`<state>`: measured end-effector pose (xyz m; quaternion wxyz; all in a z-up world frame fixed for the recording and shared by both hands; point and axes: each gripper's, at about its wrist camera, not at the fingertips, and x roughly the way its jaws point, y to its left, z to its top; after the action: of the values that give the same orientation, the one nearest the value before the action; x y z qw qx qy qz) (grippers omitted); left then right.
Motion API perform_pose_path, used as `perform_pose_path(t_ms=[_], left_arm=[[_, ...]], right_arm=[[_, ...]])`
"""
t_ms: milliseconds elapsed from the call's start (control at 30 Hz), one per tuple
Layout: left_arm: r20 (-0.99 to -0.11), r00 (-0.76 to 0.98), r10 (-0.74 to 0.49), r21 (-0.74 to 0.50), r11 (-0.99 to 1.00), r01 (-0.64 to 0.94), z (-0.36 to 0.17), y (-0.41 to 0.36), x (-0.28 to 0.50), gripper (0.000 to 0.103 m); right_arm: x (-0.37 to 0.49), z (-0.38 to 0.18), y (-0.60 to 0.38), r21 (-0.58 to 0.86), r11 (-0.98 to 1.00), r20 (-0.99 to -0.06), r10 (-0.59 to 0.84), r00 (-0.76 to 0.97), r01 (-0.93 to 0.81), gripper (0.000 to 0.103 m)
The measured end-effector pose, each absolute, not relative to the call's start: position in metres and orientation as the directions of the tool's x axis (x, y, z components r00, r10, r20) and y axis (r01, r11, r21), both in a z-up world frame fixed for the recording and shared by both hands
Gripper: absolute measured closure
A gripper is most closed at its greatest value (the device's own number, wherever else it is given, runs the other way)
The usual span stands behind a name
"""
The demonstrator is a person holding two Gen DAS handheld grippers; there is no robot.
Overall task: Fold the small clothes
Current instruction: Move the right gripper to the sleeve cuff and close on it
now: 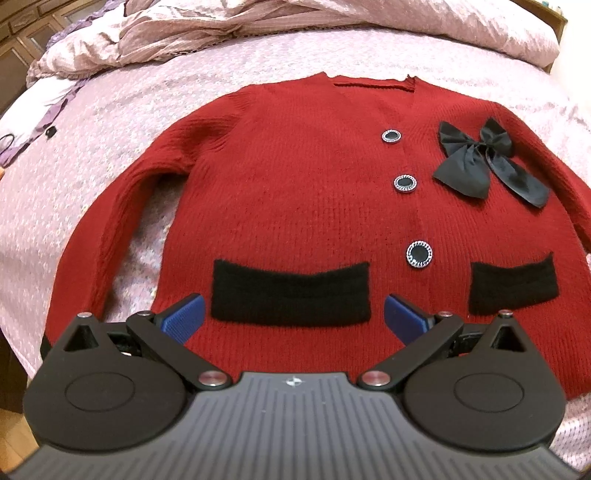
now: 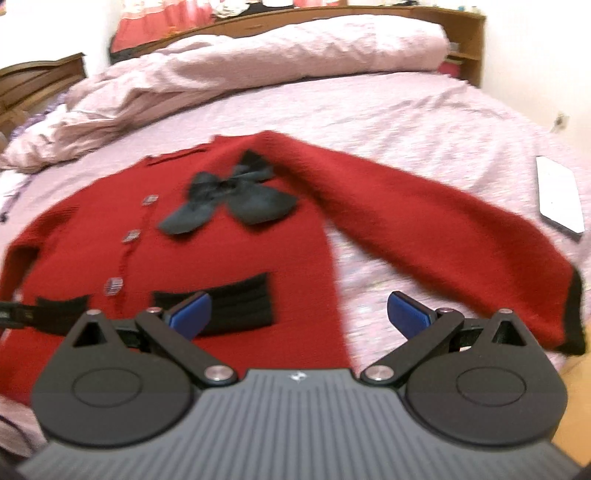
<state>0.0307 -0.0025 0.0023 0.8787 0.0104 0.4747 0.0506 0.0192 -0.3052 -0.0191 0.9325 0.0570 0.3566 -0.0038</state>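
Observation:
A small red knit cardigan (image 1: 295,192) lies flat and front-up on the pink bedspread, with three round buttons, a black bow (image 1: 487,162) on the chest and two black pocket bands. My left gripper (image 1: 293,315) hovers open over its hem, its blue pads on either side of the left pocket band (image 1: 291,291). In the blurred right wrist view the cardigan (image 2: 229,251) shows with its right sleeve (image 2: 443,229) spread out toward the bed edge. My right gripper (image 2: 299,312) is open over the garment's right side edge, holding nothing.
A crumpled pink duvet (image 2: 229,70) and pillow lie at the head of the bed, before a wooden headboard (image 2: 436,18). A white flat object (image 2: 559,195) rests on the bedspread at the right. The bed's near edge and wooden floor (image 2: 580,387) show at lower right.

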Motion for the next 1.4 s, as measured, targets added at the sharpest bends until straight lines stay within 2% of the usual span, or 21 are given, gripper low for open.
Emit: perform_pose_path(t_ms=[167, 600, 900, 1067, 1400], left_arm=[[-0.839, 0.538, 0.078, 0.054, 0.997, -0.059, 0.000, -0.013, 0.049, 0.000], [-0.880, 0.468, 0.081, 0.059, 0.996, -0.062, -0.031, -0.038, 0.098, 0.000], [-0.896, 0.444, 0.015, -0.003, 0.999, -0.040, -0.044, -0.038, 0.107, 0.000], [-0.900, 0.433, 0.048, 0.064, 0.998, 0.022, -0.049, -0.052, 0.107, 0.000], [-0.913, 0.407, 0.029, 0.039, 0.999, 0.018, -0.049, -0.049, 0.113, 0.000]], right_arm=[[0.032, -0.029, -0.332, 0.051, 0.996, -0.684, -0.022, 0.729, 0.078, 0.000], [0.064, -0.056, -0.363, -0.009, 0.998, -0.701, -0.055, 0.711, 0.069, 0.000], [0.069, -0.074, -0.376, 0.045, 0.997, -0.698, -0.009, 0.716, 0.056, 0.000], [0.066, -0.076, -0.379, 0.057, 0.997, -0.692, -0.001, 0.722, 0.056, 0.000], [0.059, -0.075, -0.386, 0.078, 0.993, -0.699, -0.013, 0.715, 0.094, 0.001]])
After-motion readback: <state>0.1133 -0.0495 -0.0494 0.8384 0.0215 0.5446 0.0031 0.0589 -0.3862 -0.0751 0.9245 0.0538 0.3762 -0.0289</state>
